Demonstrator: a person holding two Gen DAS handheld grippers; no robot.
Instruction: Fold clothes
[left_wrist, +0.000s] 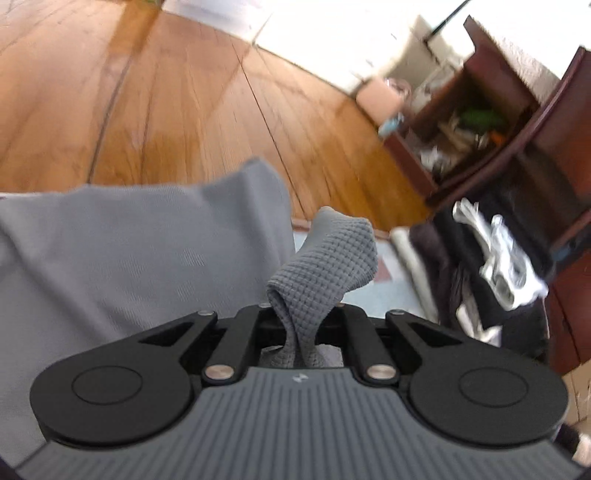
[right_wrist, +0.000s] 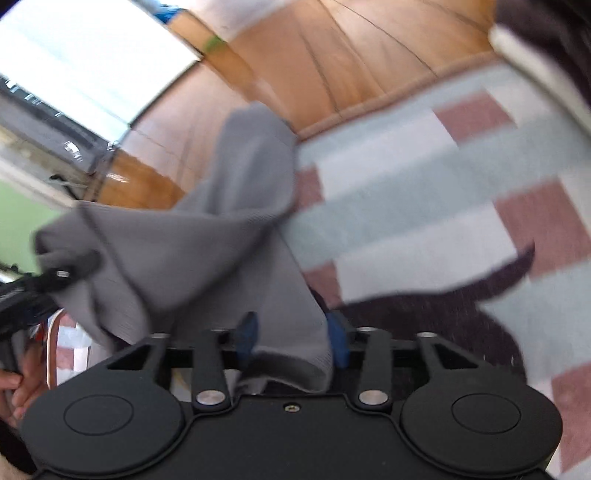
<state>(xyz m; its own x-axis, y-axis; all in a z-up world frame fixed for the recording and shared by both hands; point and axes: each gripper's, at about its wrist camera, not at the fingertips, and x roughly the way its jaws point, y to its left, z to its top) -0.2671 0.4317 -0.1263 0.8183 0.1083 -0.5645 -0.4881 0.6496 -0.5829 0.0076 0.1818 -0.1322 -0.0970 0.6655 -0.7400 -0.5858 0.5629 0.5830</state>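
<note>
Early in the fold, judging by the cloth: the grey garment (left_wrist: 122, 251) hangs lifted in the air, unfolded and bunched, over a checked rug (right_wrist: 424, 177) and wooden floor (left_wrist: 155, 92). No crease laid yet; spreading flat and all folds look left to do.

Left gripper (left_wrist: 295, 332) is clamped tight on a waffle-textured edge of the garment, a loop of fabric poking up past the jaws. It tilts down toward the floor, with the rest of the cloth draped to its left.

Right gripper (right_wrist: 291, 343) has a strip of the same grey cloth running between its blue pads (right_wrist: 247, 332); the jaws stand partly apart and blur hides whether the pads actually press, so grip there is uncertain. It points steeply down at the rug.

In the right wrist view the left gripper shows at the far left edge, pinching a corner. A dark cabinet (left_wrist: 517, 147) with clutter sits off right, well apart.
</note>
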